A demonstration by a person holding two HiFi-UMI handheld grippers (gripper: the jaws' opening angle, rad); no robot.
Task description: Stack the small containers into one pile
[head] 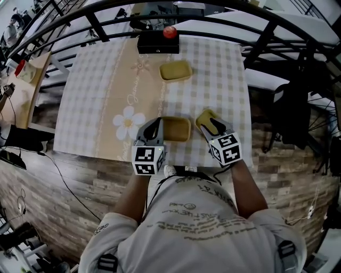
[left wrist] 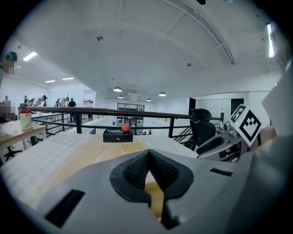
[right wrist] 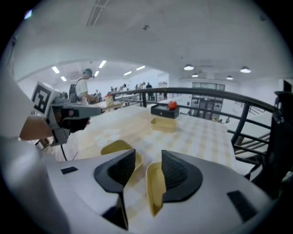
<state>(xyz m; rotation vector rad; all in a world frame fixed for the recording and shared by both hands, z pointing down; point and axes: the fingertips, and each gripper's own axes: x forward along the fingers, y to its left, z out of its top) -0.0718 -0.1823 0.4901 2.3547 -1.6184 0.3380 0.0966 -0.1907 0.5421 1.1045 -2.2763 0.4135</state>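
Note:
Three shallow yellow containers lie on the checked tablecloth (head: pixel 96 90). The far one (head: pixel 176 70) sits alone near the back. On the left rim of the middle one (head: pixel 178 129) my left gripper (head: pixel 155 126) is shut; in the left gripper view the pads (left wrist: pixel 137 171) meet with yellow plastic (left wrist: pixel 154 195) just below them. The third container (head: pixel 205 118) stands tilted on its edge between the jaws of my right gripper (head: pixel 216 126). In the right gripper view that gripper (right wrist: pixel 147 157) is open, and the container (right wrist: pixel 155 187) leans against the right pad, clear of the left pad.
A black box (head: pixel 158 43) with a red ball (head: pixel 170 32) on it stands at the table's far edge. A dark railing (head: pixel 213 10) curves round behind. The near table edge (head: pixel 106 152) runs just under both grippers. A person's torso fills the bottom of the head view.

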